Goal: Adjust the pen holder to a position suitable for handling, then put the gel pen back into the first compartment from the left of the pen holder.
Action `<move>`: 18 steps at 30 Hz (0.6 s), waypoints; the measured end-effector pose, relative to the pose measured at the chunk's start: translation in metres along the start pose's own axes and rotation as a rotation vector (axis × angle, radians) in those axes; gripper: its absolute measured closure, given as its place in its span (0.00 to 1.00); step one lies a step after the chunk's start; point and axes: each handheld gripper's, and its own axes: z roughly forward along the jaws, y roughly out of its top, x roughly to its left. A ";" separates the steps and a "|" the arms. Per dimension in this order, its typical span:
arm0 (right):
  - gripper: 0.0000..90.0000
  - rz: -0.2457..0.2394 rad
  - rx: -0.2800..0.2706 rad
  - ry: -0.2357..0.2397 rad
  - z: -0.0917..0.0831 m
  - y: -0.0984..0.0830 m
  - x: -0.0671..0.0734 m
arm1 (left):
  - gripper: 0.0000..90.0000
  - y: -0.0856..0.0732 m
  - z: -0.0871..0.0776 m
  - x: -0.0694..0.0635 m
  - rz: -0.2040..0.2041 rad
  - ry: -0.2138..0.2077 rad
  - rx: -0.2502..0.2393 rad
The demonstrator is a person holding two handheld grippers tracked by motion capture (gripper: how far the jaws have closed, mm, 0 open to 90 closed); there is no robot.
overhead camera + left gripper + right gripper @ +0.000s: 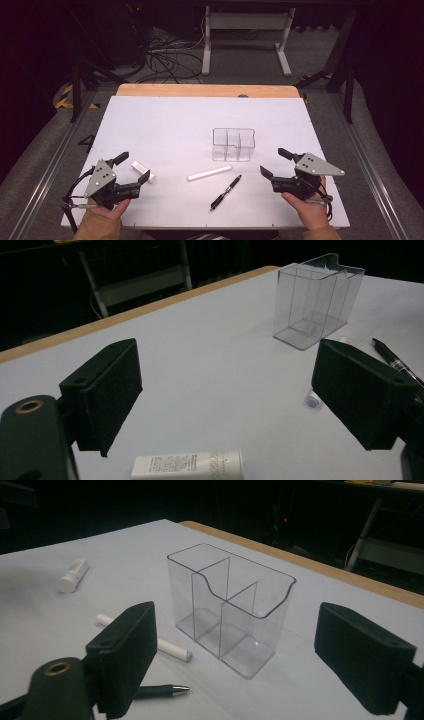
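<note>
Landmark: clear organizer, upright, mid-table, empty. Black pen lies nearer the person than the organizer, long axis diagonal, tip end toward the person's left. White marker lies between pen and organizer, roughly crosswise to the person. White tube is well off to the organizer's left, just beside the left gripper. Right gripper sits to the organizer's right and nearer the person, jaws apart, nothing between them; left gripper's jaws are wide too, holding nothing. Likely pairing: right hand for pen or marker, left for tube.
</note>
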 end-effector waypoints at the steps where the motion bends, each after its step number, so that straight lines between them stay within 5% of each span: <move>1: 0.27 0.003 0.008 0.006 0.004 0.001 0.002 | 0.15 0.000 0.000 0.001 -0.001 0.000 0.000; 7: 0.34 0.004 0.031 0.024 0.010 0.010 0.006 | 0.15 0.000 0.000 0.001 -0.002 -0.001 0.003; 11: 0.43 0.025 0.097 0.057 0.016 0.019 0.008 | 0.15 0.000 -0.001 0.000 0.001 0.003 -0.003; 18: 0.37 0.046 0.153 0.083 0.022 0.025 0.012 | 0.15 -0.001 -0.002 0.001 0.001 0.000 -0.002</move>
